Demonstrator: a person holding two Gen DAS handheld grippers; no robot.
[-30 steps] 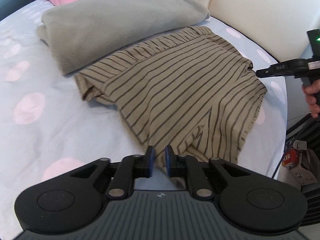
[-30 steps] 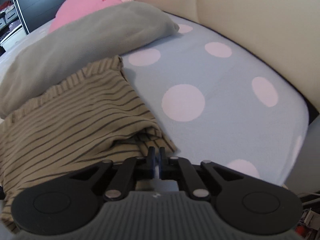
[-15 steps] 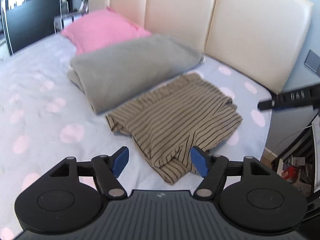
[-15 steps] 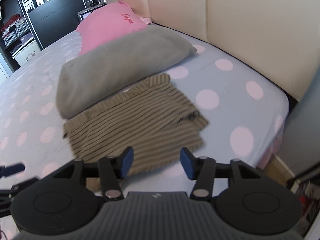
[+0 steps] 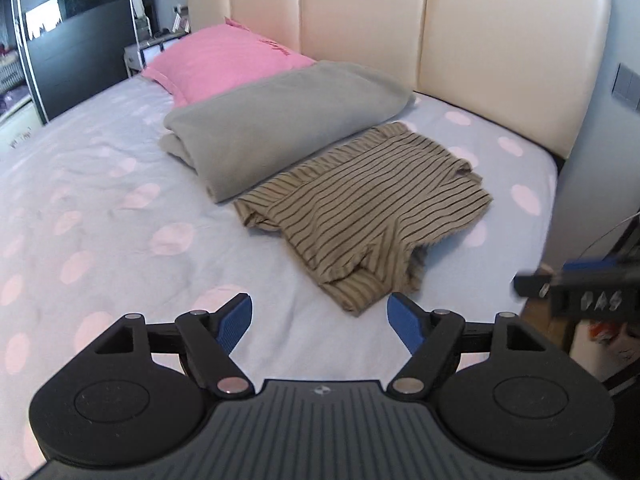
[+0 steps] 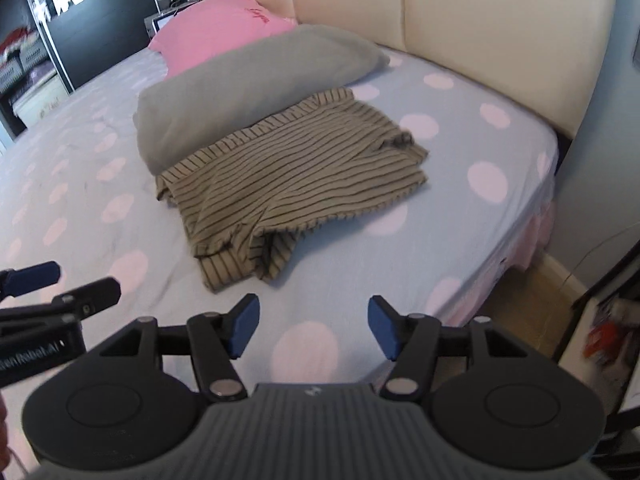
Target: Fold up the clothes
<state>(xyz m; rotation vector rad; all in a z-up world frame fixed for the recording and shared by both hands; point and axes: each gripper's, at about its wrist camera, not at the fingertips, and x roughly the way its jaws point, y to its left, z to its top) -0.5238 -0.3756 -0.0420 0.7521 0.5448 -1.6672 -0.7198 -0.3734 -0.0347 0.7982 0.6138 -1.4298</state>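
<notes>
Left wrist view: left tongs (image 5: 320,322) parted and widening, blue pads (image 5: 234,322) well apart, nothing between them, poised over bare polka-dot bedsheet (image 5: 100,208). Striped garment (image 5: 368,216) lying folded on the sheet beyond the tongs, untouched, tan with dark stripes. One layer doubled over another, lower hems bunched at the near edge (not flat). Far edge of the garment touching a grey folded blanket (image 5: 280,120). Pink pillow (image 5: 224,62) behind the blanket, against the cream padded headboard (image 5: 500,40). Right tongs (image 5: 576,284) seen blurred at the right border, off the mattress edge, clear of the garment.

Right wrist view: right tongs (image 6: 314,326) likewise released and opening, pads (image 6: 382,328) spread, gap empty, held above the near corner of the bed. Striped garment (image 6: 296,176) ahead and slightly left, resting in the near right quarter of the mattress, close to the side edge but wholly on the sheet (image 6: 480,184). Collar or waistband side tucked against the blanket (image 6: 248,80); small crumpled fold at the right corner. Pillow (image 6: 224,28) and headboard (image 6: 500,28) beyond. Left tongs (image 6: 64,284) entering from the left border, tips apart, short of the cloth. Dark wardrobe (image 6: 100,20) at far left. Floor strip (image 6: 528,300) visible beside the bed.
</notes>
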